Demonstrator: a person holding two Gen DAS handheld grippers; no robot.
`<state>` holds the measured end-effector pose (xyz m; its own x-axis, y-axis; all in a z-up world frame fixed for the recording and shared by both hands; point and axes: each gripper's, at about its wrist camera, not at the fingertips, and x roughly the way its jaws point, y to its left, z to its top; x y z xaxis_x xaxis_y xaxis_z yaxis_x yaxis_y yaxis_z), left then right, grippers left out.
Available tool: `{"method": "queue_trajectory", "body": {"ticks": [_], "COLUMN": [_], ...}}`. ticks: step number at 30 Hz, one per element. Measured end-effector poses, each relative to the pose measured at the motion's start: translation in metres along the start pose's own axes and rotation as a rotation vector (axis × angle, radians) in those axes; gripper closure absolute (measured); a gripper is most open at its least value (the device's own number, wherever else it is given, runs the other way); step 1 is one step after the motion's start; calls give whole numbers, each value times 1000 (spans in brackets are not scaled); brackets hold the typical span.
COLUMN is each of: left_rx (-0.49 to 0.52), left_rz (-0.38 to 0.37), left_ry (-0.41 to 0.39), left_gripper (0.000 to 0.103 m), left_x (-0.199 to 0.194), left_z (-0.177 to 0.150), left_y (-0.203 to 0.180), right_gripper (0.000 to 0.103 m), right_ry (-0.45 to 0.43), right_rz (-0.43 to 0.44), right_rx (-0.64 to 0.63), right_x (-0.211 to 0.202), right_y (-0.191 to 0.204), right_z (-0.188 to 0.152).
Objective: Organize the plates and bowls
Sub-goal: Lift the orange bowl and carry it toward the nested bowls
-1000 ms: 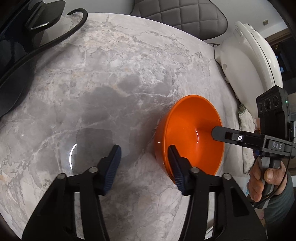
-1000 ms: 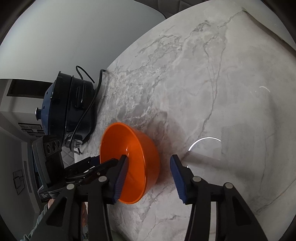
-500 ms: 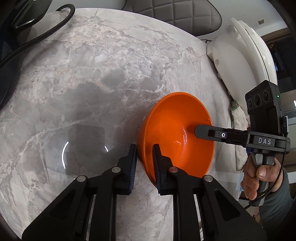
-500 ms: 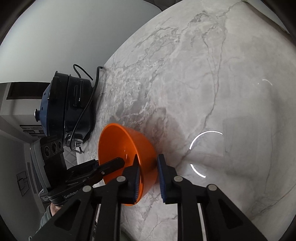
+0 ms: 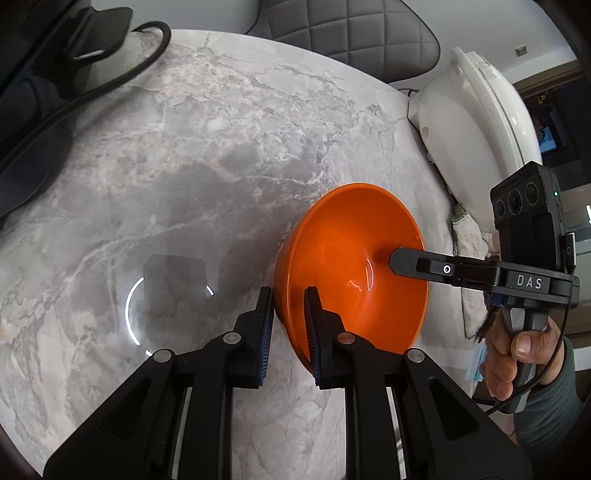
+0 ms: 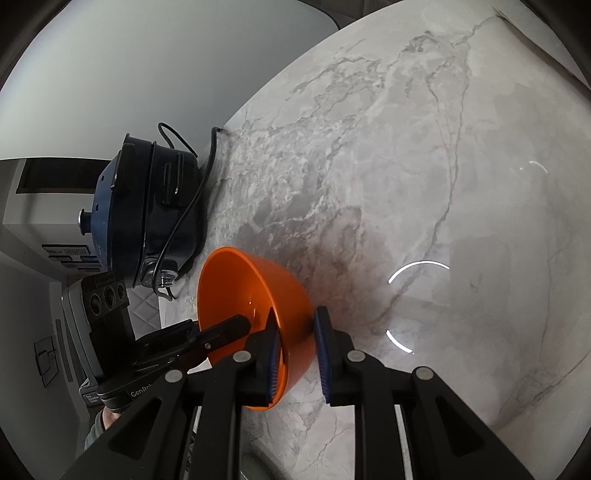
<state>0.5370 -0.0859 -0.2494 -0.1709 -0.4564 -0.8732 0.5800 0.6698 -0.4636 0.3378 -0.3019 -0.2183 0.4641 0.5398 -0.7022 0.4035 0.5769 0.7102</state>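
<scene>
Table: a grey-veined marble top (image 5: 207,155) took up most of the scene and carried everything.
Room: a quilted grey chair back (image 5: 351,33) stood behind the table, a white appliance (image 5: 476,122) at one edge, and a dark blue cooker (image 6: 147,210) with its black cord (image 6: 195,206) at another.
Orange bowl: the orange bowl (image 5: 354,258) sat near the table's edge, tipped, and seemed raised off the marble.
Why two grips: one pinch on each side of the rim probably kept the smooth, deep bowl from swinging.
Left gripper: the left gripper (image 5: 289,325) was clamped on the near rim, one pad inside, one outside.
Right gripper: the right gripper (image 6: 297,347) was clamped on the opposite rim the same way.
Hand: the person's hand (image 5: 517,350) was wrapped around the right gripper's handle.
</scene>
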Motion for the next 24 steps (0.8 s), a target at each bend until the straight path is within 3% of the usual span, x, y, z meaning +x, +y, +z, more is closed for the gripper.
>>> {"method": "queue_trajectory", "body": {"ticks": [9, 24], "left_rx": [-25, -87], "left_rz": [18, 35], "left_ry": [-67, -194], "left_gripper": [88, 88], "left_x": [-73, -190], "left_z": [-48, -180], "left_y": [1, 11], "right_gripper": [83, 82], "right_ry": [16, 67], "right_rz": [33, 86], "right_rx": [-72, -223], "right_x": [-8, -12], "right_y": [52, 139], "right_z": [-30, -120]}}
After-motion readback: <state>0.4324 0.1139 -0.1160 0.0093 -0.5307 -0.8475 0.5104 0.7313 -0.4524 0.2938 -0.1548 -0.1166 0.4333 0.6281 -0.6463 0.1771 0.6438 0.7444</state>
